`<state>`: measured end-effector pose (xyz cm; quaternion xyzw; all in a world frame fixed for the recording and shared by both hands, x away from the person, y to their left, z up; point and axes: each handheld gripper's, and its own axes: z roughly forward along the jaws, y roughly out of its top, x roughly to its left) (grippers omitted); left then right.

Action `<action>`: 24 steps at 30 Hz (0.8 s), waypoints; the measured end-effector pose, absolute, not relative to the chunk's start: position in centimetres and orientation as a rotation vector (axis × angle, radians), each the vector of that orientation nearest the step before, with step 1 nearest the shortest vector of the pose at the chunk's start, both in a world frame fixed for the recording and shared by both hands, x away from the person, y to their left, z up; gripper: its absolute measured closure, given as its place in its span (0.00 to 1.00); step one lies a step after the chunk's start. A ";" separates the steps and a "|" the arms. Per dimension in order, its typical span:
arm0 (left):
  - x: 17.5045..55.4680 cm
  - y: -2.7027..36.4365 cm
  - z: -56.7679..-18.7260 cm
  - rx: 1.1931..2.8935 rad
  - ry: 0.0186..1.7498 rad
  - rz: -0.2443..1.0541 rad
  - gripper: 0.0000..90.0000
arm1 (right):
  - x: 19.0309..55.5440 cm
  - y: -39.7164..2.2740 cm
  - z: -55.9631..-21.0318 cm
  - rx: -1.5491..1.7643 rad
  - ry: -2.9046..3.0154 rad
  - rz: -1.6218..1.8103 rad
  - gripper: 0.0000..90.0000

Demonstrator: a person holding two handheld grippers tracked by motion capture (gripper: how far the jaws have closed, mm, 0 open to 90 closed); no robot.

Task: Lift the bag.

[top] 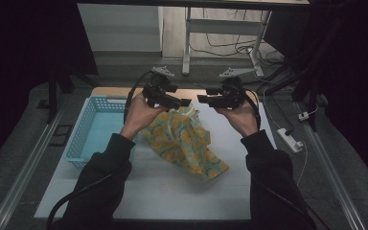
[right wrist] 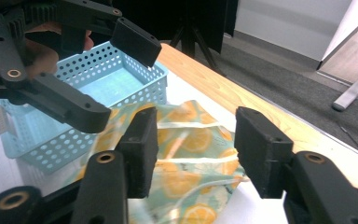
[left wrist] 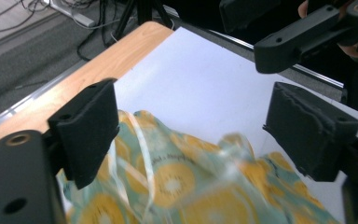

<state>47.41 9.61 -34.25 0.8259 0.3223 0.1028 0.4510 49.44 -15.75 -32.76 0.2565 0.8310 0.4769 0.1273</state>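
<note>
A yellow and green cloth printed with orange slices [top: 187, 143] lies crumpled on the white table top [top: 172, 191], just below both grippers. My left gripper [top: 184, 102] hangs above the cloth's far end and points right. In the left gripper view my left gripper [left wrist: 191, 121] has its jaws wide apart, with the blurred cloth [left wrist: 177, 182] beneath them and nothing between the pads. My right gripper [top: 202, 99] faces it from the right. In the right gripper view my right gripper [right wrist: 196, 130] has its jaws apart, with the cloth [right wrist: 191, 140] behind them and untouched.
A light blue perforated basket [top: 84, 129] stands at the table's left, beside the cloth. A bare wooden strip [right wrist: 242, 98] runs along the table's far edge. A white power strip [top: 290, 140] lies on the floor to the right. Desk legs and cables stand beyond the table.
</note>
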 end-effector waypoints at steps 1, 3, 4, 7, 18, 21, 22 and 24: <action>47.2 9.7 -34.3 2.049 0.801 0.259 0.16 | 49.3 -15.8 -32.8 0.745 2.417 1.390 0.52; 46.8 9.9 -34.5 2.050 0.810 0.266 0.14 | 49.0 -15.9 -32.8 0.740 2.413 1.395 0.49; 46.6 10.0 -34.5 2.047 0.813 0.263 0.13 | 48.9 -16.0 -32.9 0.737 2.407 1.397 0.48; 46.0 10.4 -34.7 2.042 0.808 0.259 0.08 | 48.4 -16.2 -32.9 0.729 2.398 1.408 0.43; 43.7 12.0 -36.1 2.019 0.777 0.248 0.00 | 46.8 -16.4 -33.9 0.706 2.397 1.396 0.25; 42.9 12.3 -36.8 2.036 0.784 0.261 0.00 | 46.4 -16.5 -34.6 0.706 2.397 1.395 0.22; 42.6 12.4 -37.0 2.043 0.791 0.274 0.00 | 46.3 -16.6 -35.0 0.711 2.409 1.394 0.20; 42.2 12.6 -37.4 2.044 0.790 0.284 0.00 | 46.2 -16.6 -35.5 0.724 2.417 1.385 0.16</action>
